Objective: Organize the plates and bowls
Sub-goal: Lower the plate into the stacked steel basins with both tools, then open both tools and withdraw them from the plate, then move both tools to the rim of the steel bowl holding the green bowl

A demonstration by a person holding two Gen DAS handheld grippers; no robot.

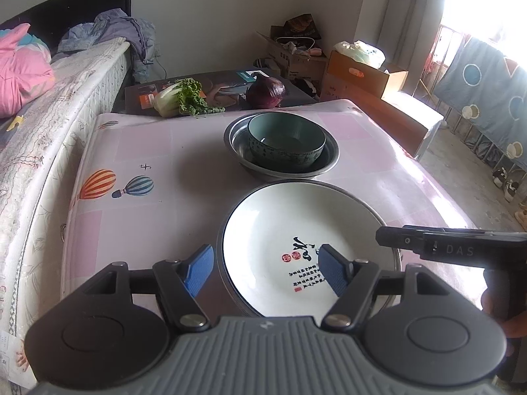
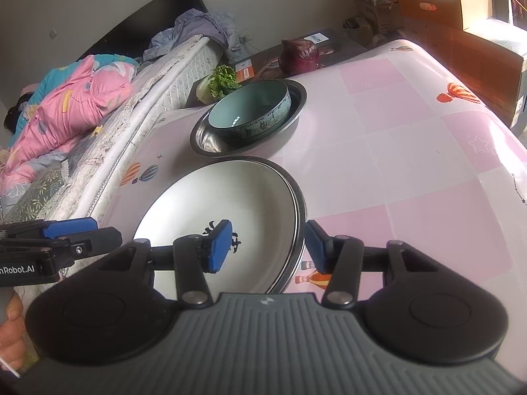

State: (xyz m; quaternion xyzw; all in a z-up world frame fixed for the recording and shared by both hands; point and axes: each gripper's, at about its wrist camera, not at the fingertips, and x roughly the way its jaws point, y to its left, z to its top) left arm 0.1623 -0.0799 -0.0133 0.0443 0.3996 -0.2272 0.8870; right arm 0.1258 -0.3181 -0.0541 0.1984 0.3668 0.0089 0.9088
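Observation:
A white plate (image 1: 280,230) (image 2: 214,197) with black calligraphy lies on a dark-rimmed metal plate (image 2: 301,204) at the near side of the pink table (image 1: 148,217). Behind it a green bowl (image 1: 286,131) (image 2: 250,108) sits inside a steel basin (image 1: 331,161) (image 2: 204,141). My left gripper (image 1: 265,270) is open and straddles the plate's left rim without touching it. My right gripper (image 2: 266,247) is open astride the right rim, one pad over the plate's inside, the other just outside the edge. Each gripper shows in the other's view, the right gripper (image 1: 444,247) and the left gripper (image 2: 66,227).
A lettuce (image 1: 181,97) and a red cabbage (image 1: 266,92) lie on a low dark surface beyond the table's far edge. A bed (image 1: 49,131) runs along the table's left side. Cardboard boxes (image 1: 362,72) stand at the back right.

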